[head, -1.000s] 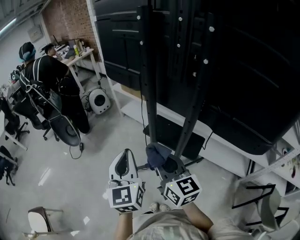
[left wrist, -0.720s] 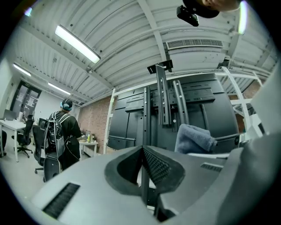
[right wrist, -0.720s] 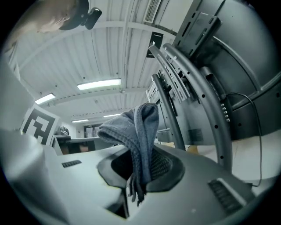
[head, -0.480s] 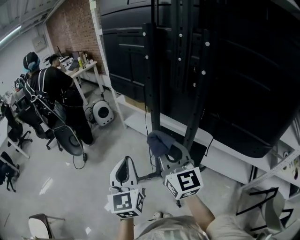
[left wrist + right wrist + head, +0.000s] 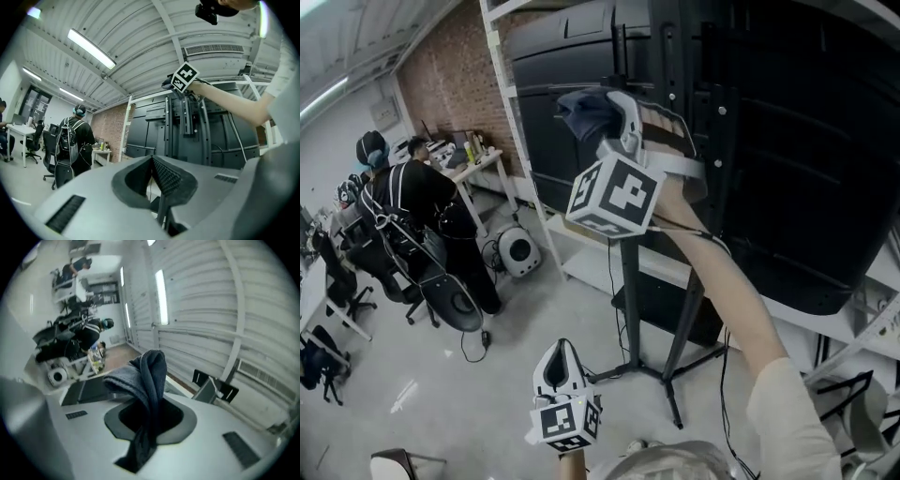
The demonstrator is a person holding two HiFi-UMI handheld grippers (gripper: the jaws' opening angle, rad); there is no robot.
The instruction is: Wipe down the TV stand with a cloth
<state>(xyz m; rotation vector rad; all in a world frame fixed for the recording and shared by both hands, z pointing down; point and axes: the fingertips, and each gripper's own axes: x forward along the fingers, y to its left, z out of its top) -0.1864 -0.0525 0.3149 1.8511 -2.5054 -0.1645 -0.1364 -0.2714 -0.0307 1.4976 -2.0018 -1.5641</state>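
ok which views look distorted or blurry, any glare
Both gripper views are fisheye-bent with black corners; left gripper view has a ceiling light strip blown white; right gripper view has a soft background, cloth sharper; head view leaves the TV stand nearly black.

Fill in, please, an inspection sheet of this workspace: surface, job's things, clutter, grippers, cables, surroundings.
Surface: TV stand, black poles and legs on pale floor; dirt cannot be judged.
Job's things: blue cloth, high by the stand's upper part; contact unclear.
Clutter: nothing seen.
Grippers: right gripper shut on cloth, held high; left gripper shut, empty, low.
Cables: thin cable hanging beside the stand's legs.
Surroundings: person at a desk, brick wall.
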